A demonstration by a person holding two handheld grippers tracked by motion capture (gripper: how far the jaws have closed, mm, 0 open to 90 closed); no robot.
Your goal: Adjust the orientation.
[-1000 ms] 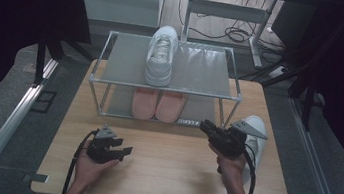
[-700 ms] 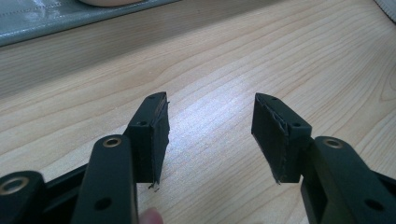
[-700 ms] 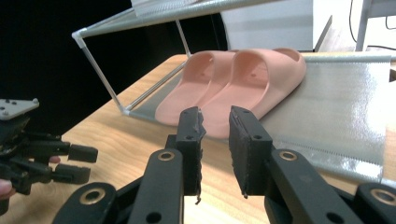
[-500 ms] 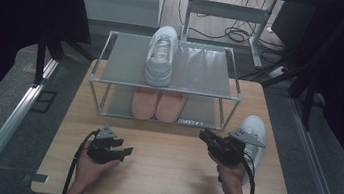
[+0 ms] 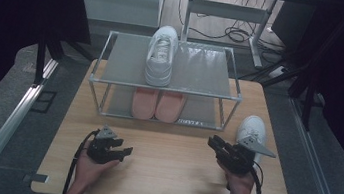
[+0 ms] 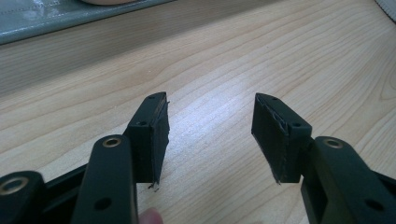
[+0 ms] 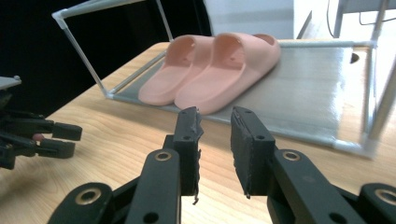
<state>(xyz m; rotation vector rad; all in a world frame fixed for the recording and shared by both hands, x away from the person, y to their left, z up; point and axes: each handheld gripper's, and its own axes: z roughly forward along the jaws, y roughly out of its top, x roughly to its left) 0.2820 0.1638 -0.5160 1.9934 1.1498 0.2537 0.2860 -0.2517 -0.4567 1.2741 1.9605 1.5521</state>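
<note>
Two grippers sit low over the wooden table [image 5: 164, 176] before the shoe rack [image 5: 112, 76]: left gripper [image 5: 125, 151] wide open and empty, right gripper [image 5: 214, 144] just opening slightly, empty, beside a white sneaker [image 5: 251, 130].

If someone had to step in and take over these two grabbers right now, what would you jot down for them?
Left gripper: open, empty, low over the table.
Right gripper: jaws a little apart and just been opening, nothing between them, pointed toward the pink slippers.
One white shoe sits on the rack top; slippers on the lower shelf.
The other white shoe lies on the table beside the right hand, untouched.
Probably left: get that shoe onto the rack.
</note>
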